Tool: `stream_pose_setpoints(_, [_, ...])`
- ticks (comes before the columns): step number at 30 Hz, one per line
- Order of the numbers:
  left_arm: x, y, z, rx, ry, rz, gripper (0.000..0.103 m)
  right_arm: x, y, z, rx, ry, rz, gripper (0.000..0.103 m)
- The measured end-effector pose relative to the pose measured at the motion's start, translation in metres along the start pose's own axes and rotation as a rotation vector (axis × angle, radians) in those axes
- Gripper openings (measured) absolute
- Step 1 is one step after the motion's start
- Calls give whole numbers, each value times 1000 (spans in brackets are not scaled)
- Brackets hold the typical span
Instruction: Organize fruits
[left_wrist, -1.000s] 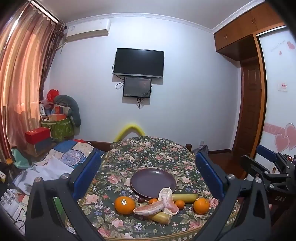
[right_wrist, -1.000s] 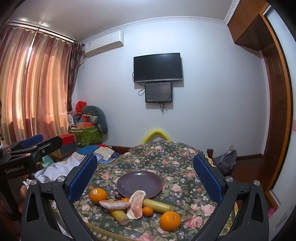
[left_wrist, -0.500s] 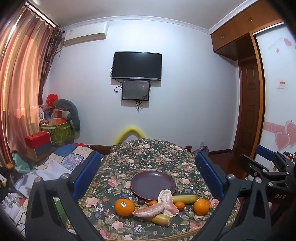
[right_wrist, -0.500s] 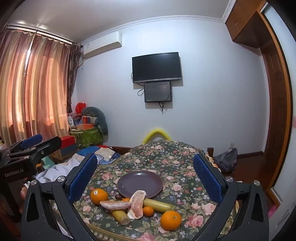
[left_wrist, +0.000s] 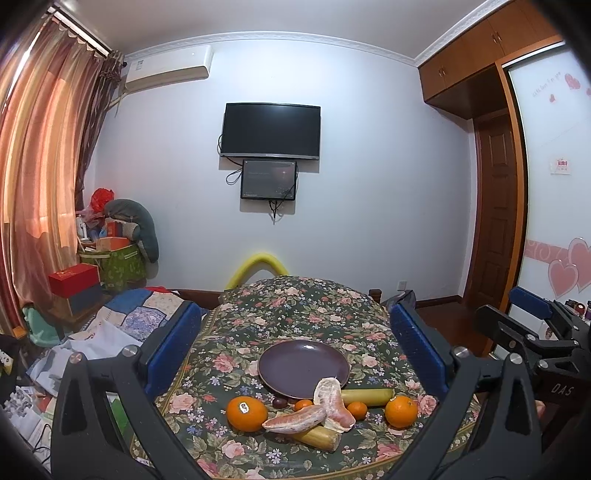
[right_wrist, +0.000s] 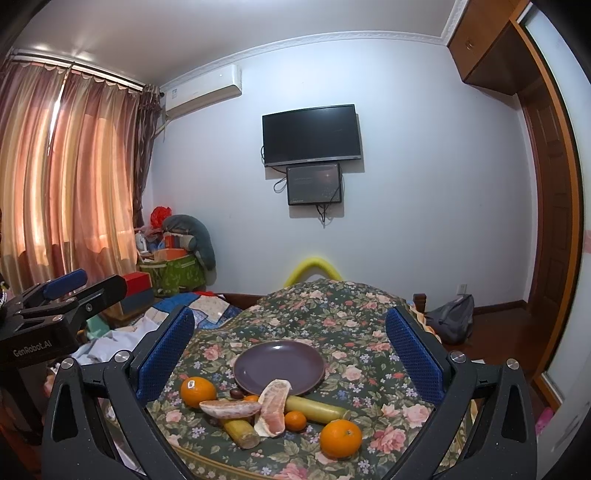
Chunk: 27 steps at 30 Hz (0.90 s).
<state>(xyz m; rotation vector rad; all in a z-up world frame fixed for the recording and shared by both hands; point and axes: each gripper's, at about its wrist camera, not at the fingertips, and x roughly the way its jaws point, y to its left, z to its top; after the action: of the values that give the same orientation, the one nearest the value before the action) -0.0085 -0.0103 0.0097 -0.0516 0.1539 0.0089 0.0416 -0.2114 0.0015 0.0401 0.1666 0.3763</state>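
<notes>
An empty purple plate (left_wrist: 303, 368) (right_wrist: 279, 366) sits on a table with a floral cloth (left_wrist: 295, 306). In front of it lie two big oranges (left_wrist: 246, 408) (left_wrist: 401, 410), two small tangerines (left_wrist: 357, 410), two pomelo segments (left_wrist: 295, 419) (right_wrist: 274, 407), two yellow-green cane sticks (left_wrist: 365, 396) (right_wrist: 242, 432) and a dark chestnut (left_wrist: 279, 401). My left gripper (left_wrist: 295, 347) is open and empty, held back from the fruit. My right gripper (right_wrist: 288, 343) is open and empty too, also short of the fruit. Each gripper shows at the edge of the other's view (right_wrist: 55, 314).
A bed with a patchwork quilt (left_wrist: 122, 321) and piled boxes (left_wrist: 110, 258) lie to the left. A backpack (right_wrist: 450, 321) sits on the floor at right by a wooden door (left_wrist: 495, 206). A TV (left_wrist: 269, 131) hangs on the far wall.
Both views have shifted only slightly; the fruit and plate sit a little lower in frame. Both grippers stay open and nothing on the table moved.
</notes>
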Motion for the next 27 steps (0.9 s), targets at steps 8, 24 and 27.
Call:
stream_pose_setpoints(8, [1,-1,0,1,1,-2,103,0,-1,-1,3,-2,2,103])
stream_pose_setpoints(24, [3,-1,-1,-1,8,-7,103,0,-4,-1,17,4,5,103])
stream_pose_setpoints(27, [3,-1,-1,-1,11,-8,103,0,-5,-2,18,5,5,103])
